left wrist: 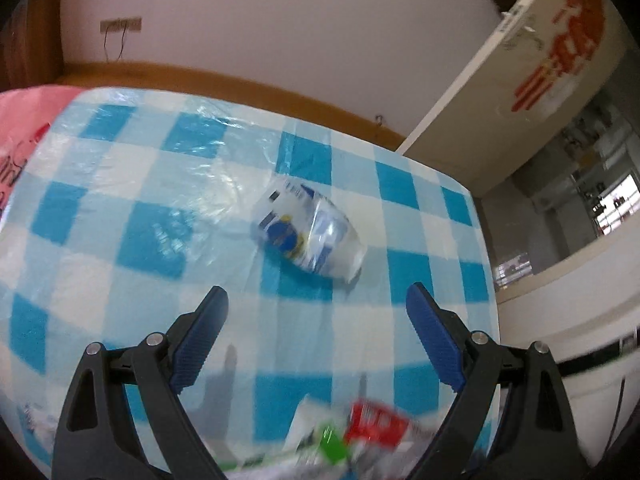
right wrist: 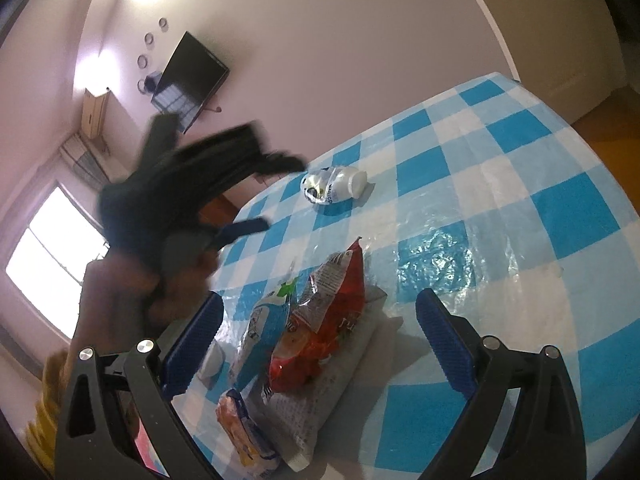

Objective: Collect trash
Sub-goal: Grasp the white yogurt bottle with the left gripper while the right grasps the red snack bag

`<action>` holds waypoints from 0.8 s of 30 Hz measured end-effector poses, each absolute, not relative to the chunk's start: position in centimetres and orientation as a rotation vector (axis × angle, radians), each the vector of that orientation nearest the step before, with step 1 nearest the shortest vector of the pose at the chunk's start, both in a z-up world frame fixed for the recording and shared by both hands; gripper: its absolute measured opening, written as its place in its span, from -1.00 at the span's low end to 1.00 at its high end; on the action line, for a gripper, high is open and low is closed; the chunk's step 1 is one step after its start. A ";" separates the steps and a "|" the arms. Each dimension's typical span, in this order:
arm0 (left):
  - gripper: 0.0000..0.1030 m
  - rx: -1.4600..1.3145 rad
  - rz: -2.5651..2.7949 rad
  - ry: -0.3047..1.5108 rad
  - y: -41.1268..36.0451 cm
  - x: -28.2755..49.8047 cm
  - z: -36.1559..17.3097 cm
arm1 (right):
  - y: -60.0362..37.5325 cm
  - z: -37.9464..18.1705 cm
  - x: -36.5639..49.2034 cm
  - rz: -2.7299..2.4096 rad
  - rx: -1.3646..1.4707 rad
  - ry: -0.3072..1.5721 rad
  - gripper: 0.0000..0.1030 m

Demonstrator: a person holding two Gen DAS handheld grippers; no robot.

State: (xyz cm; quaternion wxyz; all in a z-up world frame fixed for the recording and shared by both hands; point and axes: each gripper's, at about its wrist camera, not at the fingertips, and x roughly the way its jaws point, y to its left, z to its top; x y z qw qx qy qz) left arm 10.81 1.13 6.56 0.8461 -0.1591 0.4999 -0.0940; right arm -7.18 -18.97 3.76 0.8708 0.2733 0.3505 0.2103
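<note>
While both views show bottle | only right: television

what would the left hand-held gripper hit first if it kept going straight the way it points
Probably the crumpled plastic bottle lying on the checked tablecloth, just ahead of the open left hand-held gripper; depth is unclear, so it might meet the cloth first.

A: Is the path across the blue-and-white checked plastic tablecloth to the crushed clear plastic bottle free?

B: Yes; bare cloth lies before it. The red crinkled snack wrapper and pale blue packet crowd the near edge.
</note>
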 end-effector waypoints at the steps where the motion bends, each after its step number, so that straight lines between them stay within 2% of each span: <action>1: 0.76 -0.342 -0.190 1.072 0.8 11.8 6.2 | -18.9 3.9 -7.2 0.442 0.556 0.733 0.86; 15: 0.76 -0.214 -0.044 1.176 -2.5 17.9 3.3 | -19.3 4.0 -6.7 0.492 0.547 0.749 0.86; 19: 0.62 -0.175 -0.018 1.171 -3.1 18.4 2.6 | -19.2 3.8 -6.5 0.502 0.547 0.756 0.86; 24: 0.56 -0.183 -0.019 1.152 -3.0 18.1 2.6 | -19.1 3.4 -6.3 0.509 0.548 0.765 0.86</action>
